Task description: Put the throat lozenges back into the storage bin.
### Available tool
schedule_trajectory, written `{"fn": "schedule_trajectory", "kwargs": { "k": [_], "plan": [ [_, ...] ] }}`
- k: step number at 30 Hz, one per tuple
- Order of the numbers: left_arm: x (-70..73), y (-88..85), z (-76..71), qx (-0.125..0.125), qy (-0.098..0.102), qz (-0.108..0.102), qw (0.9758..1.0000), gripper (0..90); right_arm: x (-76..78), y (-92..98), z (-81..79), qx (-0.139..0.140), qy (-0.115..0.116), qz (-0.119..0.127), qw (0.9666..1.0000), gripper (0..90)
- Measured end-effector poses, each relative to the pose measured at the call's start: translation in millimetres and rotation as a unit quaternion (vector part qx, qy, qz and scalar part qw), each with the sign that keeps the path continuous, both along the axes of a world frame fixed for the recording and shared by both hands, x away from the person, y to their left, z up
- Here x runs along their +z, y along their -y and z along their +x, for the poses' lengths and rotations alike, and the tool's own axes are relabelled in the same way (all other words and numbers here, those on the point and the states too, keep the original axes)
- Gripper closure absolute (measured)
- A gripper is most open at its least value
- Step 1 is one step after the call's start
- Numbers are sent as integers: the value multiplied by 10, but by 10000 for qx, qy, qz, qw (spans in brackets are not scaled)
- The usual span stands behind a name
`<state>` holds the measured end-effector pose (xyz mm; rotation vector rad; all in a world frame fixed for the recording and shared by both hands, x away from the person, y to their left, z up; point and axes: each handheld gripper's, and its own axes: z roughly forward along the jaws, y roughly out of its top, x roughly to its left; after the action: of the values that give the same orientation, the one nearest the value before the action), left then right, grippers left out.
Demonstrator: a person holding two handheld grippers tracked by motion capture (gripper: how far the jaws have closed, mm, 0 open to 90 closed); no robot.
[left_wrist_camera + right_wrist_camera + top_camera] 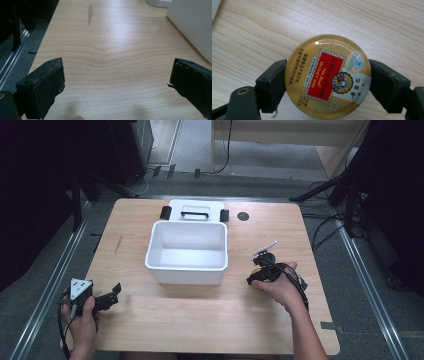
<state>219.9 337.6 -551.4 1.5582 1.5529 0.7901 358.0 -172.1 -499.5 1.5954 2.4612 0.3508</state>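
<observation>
At centre of the right gripper view: round herbal candy tin (328, 76), gold lid with red label panel, lying flat on the light wood desk (367, 22). Right gripper (327, 83) closed on it, one black jaw pressing each side of the rim; in the high view the same gripper (263, 266) sits right of centre, near the white storage bin (186, 252).

Handling, as judged: small and light; metal shell stiff, so it should take firm pressure without denting. Glossy domed lid and smooth curved rim are slippery, and each pad meets the round wall on only a narrow line, so the tin may pivot or squirt out if squeezed off-centre. Best hold is across the full width, low on the side wall, as now, kept level. Contents may rattle; not fragile.

At lower left of the high view: left gripper (102, 300), resting on the desk; in the left gripper view its jaws stand wide apart with nothing between

At upper centre of the high view: white bin lid (195, 211) with black clips, behind the bin
</observation>
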Motion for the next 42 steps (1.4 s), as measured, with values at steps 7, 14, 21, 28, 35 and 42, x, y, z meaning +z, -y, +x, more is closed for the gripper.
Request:
{"fn": "schedule_trajectory", "kwargs": {
  "k": [7, 14, 21, 28, 35, 42],
  "plan": [
    [0, -1, 0, 5, 2, -10, 10000, 0, 110, 27, -6, 62, 130, 24, 9999, 203],
    [-1, -8, 0, 9, 11, -49, 10000, 0, 262, 35, 24, 278, 280, 134, 9991, 203],
    [-1, -12, 0, 7, 8, -58, 10000, 0, 352, 0, 52, 709, 447, 164, 9963, 204],
    [-1, -18, 0, 11, -4, -85, 10000, 0, 466, -52, 73, 1083, 561, 79, 9925, 203],
    [-1, -24, 0, 17, -10, -111, 9999, 0, 606, -108, 83, 1195, 665, 50, 9906, 204],
    [0, -28, -1, 22, -8, -120, 9999, 0, 769, -166, 113, 1263, 769, 28, 9890, 203]
  ]
}}
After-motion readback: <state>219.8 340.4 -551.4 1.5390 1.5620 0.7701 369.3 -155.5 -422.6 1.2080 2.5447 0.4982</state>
